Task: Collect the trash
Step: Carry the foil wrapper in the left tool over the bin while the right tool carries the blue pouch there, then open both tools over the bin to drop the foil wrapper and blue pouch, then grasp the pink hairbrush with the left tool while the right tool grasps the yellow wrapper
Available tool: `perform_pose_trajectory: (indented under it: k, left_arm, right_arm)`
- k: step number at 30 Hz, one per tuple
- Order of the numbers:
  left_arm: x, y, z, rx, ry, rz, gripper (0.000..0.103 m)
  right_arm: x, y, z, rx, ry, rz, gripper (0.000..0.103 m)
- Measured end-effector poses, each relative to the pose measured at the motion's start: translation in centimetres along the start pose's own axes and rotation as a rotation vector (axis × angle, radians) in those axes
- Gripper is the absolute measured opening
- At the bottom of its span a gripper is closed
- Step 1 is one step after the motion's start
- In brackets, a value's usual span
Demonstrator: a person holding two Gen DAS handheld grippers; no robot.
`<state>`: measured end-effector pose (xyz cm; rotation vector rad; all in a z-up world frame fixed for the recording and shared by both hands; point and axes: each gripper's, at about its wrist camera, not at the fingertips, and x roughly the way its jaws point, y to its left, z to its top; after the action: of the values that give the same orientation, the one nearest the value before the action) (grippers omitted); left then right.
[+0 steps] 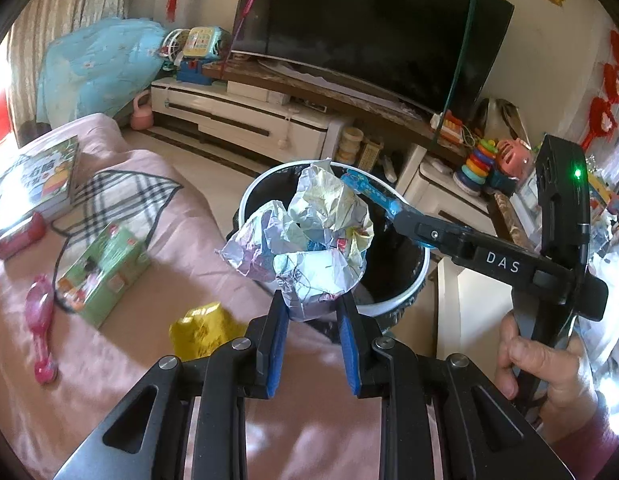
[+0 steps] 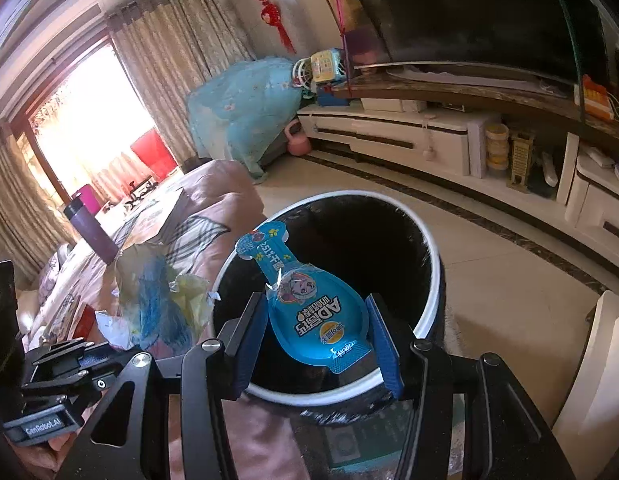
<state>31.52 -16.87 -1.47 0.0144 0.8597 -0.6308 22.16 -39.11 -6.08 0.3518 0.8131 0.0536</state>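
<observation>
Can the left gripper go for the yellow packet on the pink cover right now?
Probably not yet: the left gripper is shut on the crumpled paper, so it's occupied. The yellow packet itself lies uncovered.

so the trash bin (image 1: pixel 393 300) sits on the floor right off the edge of the couch (image 1: pixel 121 360), with the tv stand (image 1: pixel 245 120) behind it and the tv (image 1: pixel 369 28) on top of that. the crumpled paper (image 1: pixel 305 236) is between the left gripper (image 1: pixel 312 344) fingers, up in front of the bin's rim, and the snack packet (image 2: pixel 309 312) sits between the right gripper (image 2: pixel 317 344) fingers over the bin's opening. on the couch, left of the bin, lie a carton (image 1: pixel 105 276), a book (image 1: pixel 33 180), a cloth (image 1: pixel 121 204) and a yellow wrapper (image 1: pixel 201 328).
</observation>
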Motion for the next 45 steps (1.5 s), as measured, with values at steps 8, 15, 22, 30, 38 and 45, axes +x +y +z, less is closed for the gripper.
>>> perform_pose_trajectory:
  k: [8,15,22,30,38,45]
  left_arm:
    - [3.3,-0.9,2.3,0.006,0.033,0.008,0.023]
    - [5.3,-1.4,3.5,0.007,0.051,0.019,0.025]
    - [5.2,-1.8,3.3,-0.003,0.044,0.050,0.051]
    - [2.0,-1.3,1.1,-0.005,-0.008,0.058,0.065]
    - [-3.0,1.7,-3.2,-0.080,-0.043,0.082,0.070]
    - [-7.1,5.0,-6.6,-0.163,-0.060,0.129,0.070]
  right_arm:
    - [1.1,-0.5,1.3,0.000,0.007,-0.017,0.051]
    - [2.3,-1.5,2.1,0.006,0.025,-0.026,0.052]
    - [2.5,-2.2,2.1,0.034,0.032,-0.019,0.069]
    - [0.5,-1.5,1.4,0.043,-0.010,-0.015,0.089]
    - [-1.2,2.1,-1.0,0.056,-0.016,0.042,0.098]
    - [-0.8,6.7,-3.3,0.017,0.013,0.108,0.098]
